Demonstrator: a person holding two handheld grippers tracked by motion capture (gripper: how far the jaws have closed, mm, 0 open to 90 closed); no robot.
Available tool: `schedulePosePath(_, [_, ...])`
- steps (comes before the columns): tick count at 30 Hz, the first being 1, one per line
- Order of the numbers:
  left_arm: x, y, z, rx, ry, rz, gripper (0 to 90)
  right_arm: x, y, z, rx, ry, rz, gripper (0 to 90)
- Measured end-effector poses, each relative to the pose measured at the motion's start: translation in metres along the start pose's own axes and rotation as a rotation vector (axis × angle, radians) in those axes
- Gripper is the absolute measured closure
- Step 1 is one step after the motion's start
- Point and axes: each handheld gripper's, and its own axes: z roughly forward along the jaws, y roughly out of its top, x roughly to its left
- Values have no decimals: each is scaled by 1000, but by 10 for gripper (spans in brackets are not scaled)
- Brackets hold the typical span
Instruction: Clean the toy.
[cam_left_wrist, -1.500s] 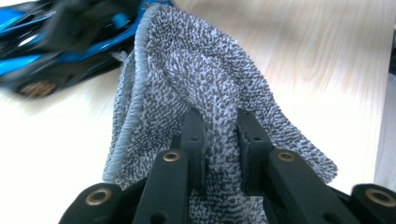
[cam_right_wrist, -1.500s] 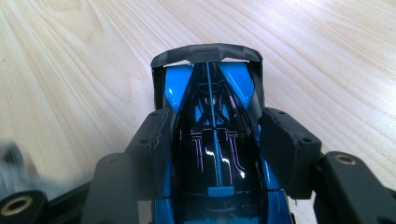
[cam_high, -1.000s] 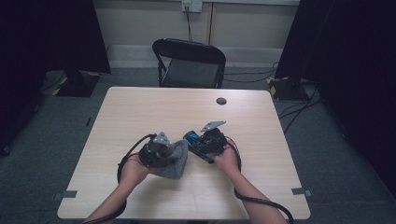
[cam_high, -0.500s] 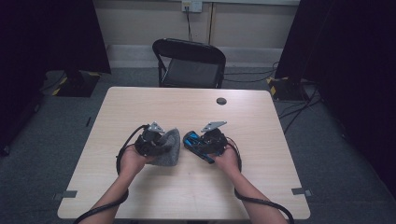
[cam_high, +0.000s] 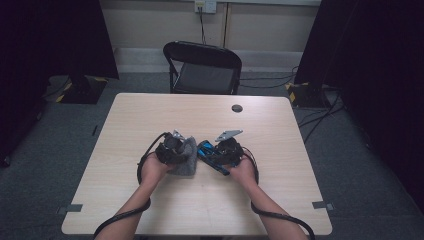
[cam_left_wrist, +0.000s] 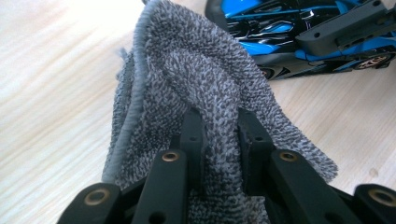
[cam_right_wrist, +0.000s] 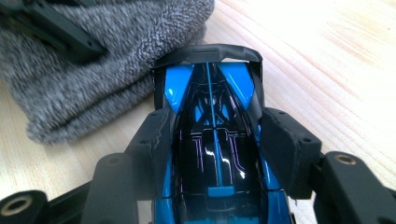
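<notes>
A grey terry cloth (cam_left_wrist: 196, 79) is bunched up between the jaws of my left gripper (cam_left_wrist: 219, 128), which is shut on a fold of it. In the high view the cloth (cam_high: 186, 159) hangs from the left gripper (cam_high: 175, 148) onto the table, just left of a blue and black toy car (cam_high: 209, 155). My right gripper (cam_right_wrist: 214, 140) is shut on the toy car (cam_right_wrist: 212, 135), its pads pressing on both flanks. The car's rear wing touches the cloth (cam_right_wrist: 93, 60). In the left gripper view the car (cam_left_wrist: 299, 32) lies at the top right.
The light wooden table (cam_high: 150, 115) carries a small dark round disc (cam_high: 237, 108) at the back right. A black folding chair (cam_high: 202, 67) stands behind the far edge. Cables trail from both grippers toward the table's front edge.
My left hand has carried the cloth away from me and to the right, up against the toy car. The right hand and the car have stayed put.
</notes>
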Motion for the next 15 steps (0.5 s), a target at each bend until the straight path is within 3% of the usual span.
schedulePosePath(15, [-15,0,8,34,-30,21,753,0,0,0,-1,0,-5,439])
